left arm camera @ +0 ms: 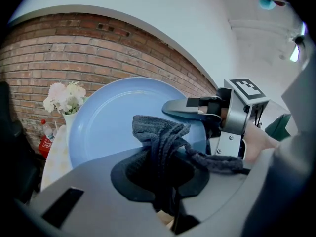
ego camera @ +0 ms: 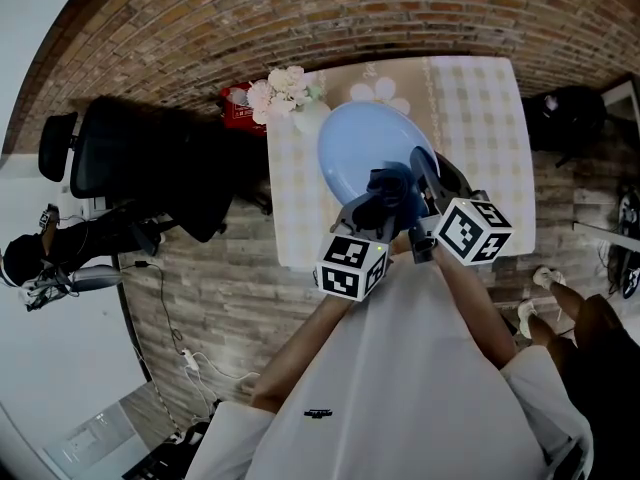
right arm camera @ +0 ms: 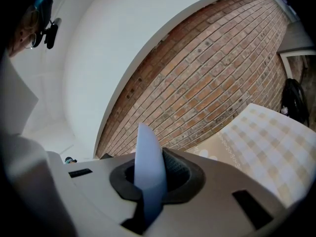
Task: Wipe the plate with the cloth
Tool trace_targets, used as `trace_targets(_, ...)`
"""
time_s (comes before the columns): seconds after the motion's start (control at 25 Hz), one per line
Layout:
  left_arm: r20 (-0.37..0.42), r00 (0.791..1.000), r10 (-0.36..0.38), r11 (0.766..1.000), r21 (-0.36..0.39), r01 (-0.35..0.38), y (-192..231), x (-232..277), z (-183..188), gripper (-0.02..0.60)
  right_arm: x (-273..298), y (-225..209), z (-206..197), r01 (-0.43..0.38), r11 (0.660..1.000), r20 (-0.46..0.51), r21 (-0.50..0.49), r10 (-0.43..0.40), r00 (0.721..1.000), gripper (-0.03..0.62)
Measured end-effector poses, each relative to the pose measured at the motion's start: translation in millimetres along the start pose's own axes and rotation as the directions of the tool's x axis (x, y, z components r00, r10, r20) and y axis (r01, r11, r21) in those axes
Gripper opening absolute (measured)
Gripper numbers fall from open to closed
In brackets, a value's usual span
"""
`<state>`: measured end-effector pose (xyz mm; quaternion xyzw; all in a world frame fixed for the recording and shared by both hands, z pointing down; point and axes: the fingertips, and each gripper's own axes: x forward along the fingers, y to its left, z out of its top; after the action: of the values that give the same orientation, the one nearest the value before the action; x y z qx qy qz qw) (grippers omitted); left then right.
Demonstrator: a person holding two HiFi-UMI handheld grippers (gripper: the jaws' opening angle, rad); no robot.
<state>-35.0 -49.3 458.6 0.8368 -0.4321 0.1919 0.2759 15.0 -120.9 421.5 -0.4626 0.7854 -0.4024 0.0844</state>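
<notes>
Soft, even indoor light, moderately bright; the head view is dimmer, with dark vignetted corners. Heavy fisheye in all views bends the brick wall. The plate is evenly lit; near foreground slightly soft.

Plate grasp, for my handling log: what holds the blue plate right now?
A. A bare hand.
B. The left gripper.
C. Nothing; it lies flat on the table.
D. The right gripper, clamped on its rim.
D: in the right gripper view the plate stands edge-on, clamped in the jaws of the right gripper, while the left gripper is shut on the cloth.
</notes>
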Motion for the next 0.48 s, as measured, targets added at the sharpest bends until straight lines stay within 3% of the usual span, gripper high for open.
trace_targets(0.48,0.050,0.997,-0.061,0.996,-0.059,0.064,-12.6,1.6,25.5,0.061,0.8,5.7,-7.8,-0.033,0.999,-0.012,0.030,0.034,0.999,0.058)
